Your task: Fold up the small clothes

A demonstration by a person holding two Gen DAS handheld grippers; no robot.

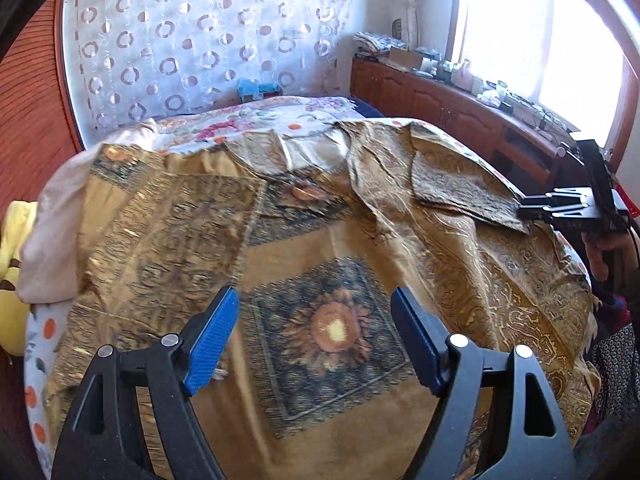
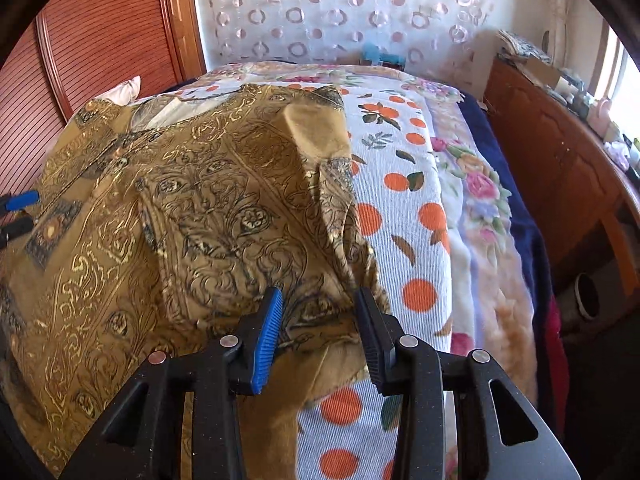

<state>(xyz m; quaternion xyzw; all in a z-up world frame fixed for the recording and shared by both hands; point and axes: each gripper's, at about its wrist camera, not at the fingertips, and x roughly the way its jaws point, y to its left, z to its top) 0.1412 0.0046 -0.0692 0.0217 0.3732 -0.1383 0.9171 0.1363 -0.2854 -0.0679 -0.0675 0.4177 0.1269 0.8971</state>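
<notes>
A gold patterned garment (image 1: 320,240) lies spread across the bed (image 2: 404,208). The left gripper (image 1: 316,336) hovers over its sunflower print, jaws wide apart and empty. The right gripper (image 2: 318,328) straddles a rumpled edge — jaws parted, not pinching it.

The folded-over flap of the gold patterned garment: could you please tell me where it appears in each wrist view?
Left wrist view: the folded flap lies at upper right, beside the right gripper.
Right wrist view: the same flap fills the centre, its near edge between the open jaws of the right gripper.
Shared landmark: the circle-patterned curtain behind the bed.
</notes>
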